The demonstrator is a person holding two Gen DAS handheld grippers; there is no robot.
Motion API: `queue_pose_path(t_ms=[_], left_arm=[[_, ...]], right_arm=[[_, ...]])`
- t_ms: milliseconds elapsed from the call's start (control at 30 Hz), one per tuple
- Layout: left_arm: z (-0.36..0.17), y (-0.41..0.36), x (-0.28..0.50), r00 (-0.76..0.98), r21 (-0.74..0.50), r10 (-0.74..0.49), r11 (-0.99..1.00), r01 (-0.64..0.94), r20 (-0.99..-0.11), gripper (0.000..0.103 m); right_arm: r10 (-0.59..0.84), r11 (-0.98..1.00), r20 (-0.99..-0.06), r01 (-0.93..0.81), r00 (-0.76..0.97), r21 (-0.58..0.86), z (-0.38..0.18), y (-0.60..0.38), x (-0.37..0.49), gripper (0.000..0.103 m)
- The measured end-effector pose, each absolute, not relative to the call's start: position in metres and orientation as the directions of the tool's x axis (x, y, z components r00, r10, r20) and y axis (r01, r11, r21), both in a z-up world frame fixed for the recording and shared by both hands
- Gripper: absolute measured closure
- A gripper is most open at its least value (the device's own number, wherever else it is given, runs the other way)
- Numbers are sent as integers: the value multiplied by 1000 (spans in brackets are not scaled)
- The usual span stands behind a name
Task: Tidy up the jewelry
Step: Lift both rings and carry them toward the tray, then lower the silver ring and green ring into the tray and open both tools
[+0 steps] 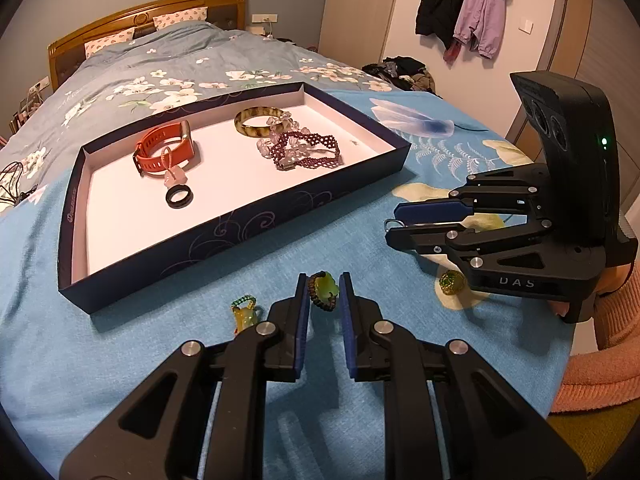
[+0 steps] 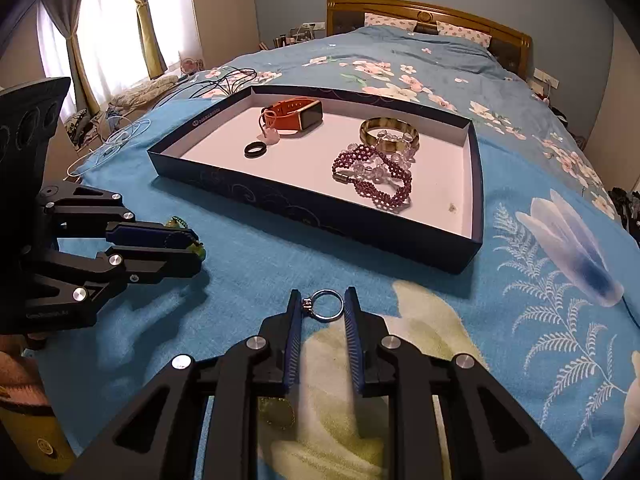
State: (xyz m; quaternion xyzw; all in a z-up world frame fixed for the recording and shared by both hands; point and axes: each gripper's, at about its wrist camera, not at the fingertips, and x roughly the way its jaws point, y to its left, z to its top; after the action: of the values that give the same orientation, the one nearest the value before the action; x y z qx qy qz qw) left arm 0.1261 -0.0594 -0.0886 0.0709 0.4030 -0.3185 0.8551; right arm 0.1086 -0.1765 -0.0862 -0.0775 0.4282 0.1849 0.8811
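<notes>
A dark blue tray [image 1: 224, 232] with a white floor lies on the bed; it also shows in the right wrist view [image 2: 476, 184]. It holds an orange watch [image 1: 164, 152], a black ring [image 1: 179, 198], a brown bangle [image 1: 260, 120] and a purple bead bracelet [image 1: 308, 150]. My left gripper [image 1: 323, 292] is open around a green pendant [image 1: 323, 290] on the blue blanket. My right gripper [image 2: 323, 306] is open around a silver ring [image 2: 328, 305]; it also shows in the left wrist view [image 1: 394, 222].
A yellow-green charm [image 1: 244, 314] lies left of my left gripper. A green beaded ring [image 1: 452, 282] lies under the right gripper, and shows in the right wrist view [image 2: 276, 412]. Cables [image 2: 120, 136] lie at the bed's left edge. Coats [image 1: 464, 4] hang on the wall.
</notes>
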Motion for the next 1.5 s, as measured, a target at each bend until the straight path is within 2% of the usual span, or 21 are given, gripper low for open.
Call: queue_pose_path(t_ms=[367, 767, 1133, 1500], left_arm=[[-79, -55, 125, 488, -137, -499, 786, 603, -716, 88], [-46, -38, 133, 571, -106, -491, 811, 575, -659, 88], [-36, -22, 158, 622, -80, -439, 852, 517, -648, 88], [-48, -23, 183, 615, -86, -412, 869, 488, -672, 88]], right_arm=[[293, 916, -747, -400, 596, 41, -71, -180, 102, 83], [318, 914, -681, -403, 659, 37, -40, -184, 109, 83], [327, 916, -664, -399, 672, 48, -32, -186, 135, 83], [323, 916, -679, -399, 659, 49, -40, -178, 158, 83]])
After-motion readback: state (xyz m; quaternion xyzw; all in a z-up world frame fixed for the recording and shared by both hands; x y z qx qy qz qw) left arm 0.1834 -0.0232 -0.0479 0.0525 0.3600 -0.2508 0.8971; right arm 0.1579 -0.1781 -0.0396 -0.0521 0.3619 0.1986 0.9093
